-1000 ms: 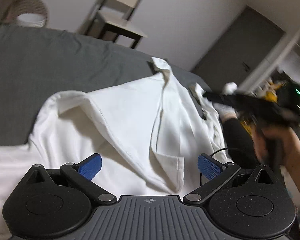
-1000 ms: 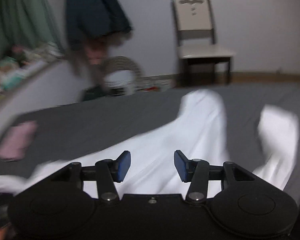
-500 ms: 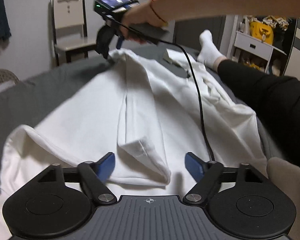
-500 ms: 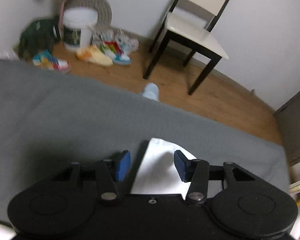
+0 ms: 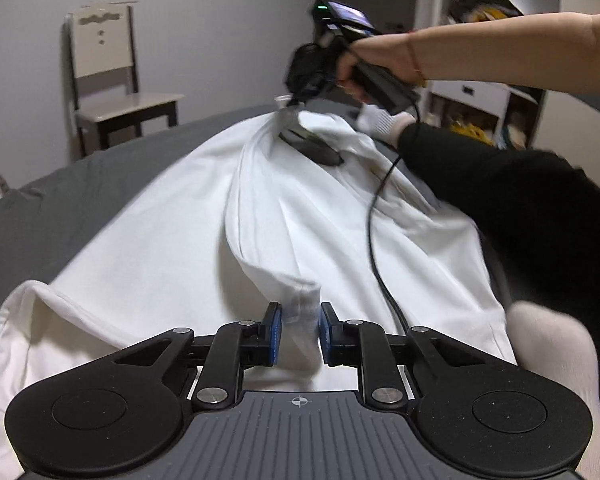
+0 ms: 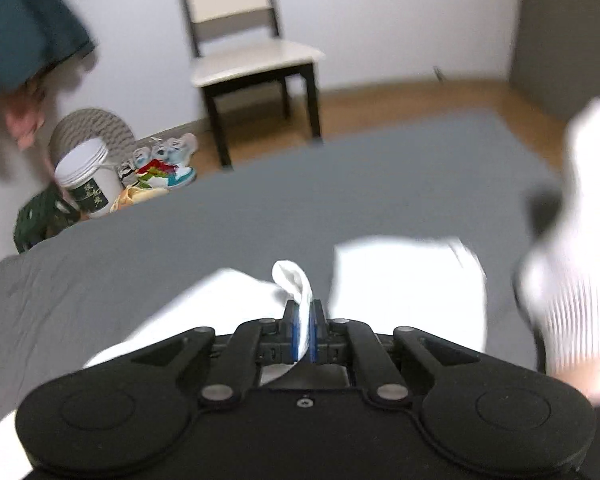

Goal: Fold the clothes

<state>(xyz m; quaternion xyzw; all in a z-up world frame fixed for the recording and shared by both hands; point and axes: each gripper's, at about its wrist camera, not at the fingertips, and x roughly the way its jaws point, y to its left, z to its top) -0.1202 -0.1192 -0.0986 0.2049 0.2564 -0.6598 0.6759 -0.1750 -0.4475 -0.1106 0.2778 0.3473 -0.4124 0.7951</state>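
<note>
A white shirt point(image 5: 172, 240) lies spread on a grey bed point(image 5: 40, 216). My left gripper point(image 5: 299, 334) is shut on a bunched fold of the shirt's near end. A taut ridge of cloth runs from there to the far end. There, my right gripper point(image 5: 296, 100), held in a hand, lifts the cloth above the bed. In the right wrist view my right gripper point(image 6: 305, 334) is shut on a thin loop of white shirt point(image 6: 408, 280), whose far edge lies on the bed point(image 6: 260, 208).
A person's black-clad leg point(image 5: 520, 200) and white sock point(image 5: 548, 344) lie on the bed at the right, and a foot in a white sock point(image 6: 572, 240) shows in the right wrist view. A chair point(image 5: 108, 80), a white bucket point(image 6: 86, 178) and shoes point(image 6: 160, 166) stand beyond the bed.
Both grippers went from open to shut on the shirt. The left closed on the near fold. The right closed on the far edge and raised it, pulling a ridge taut.
</note>
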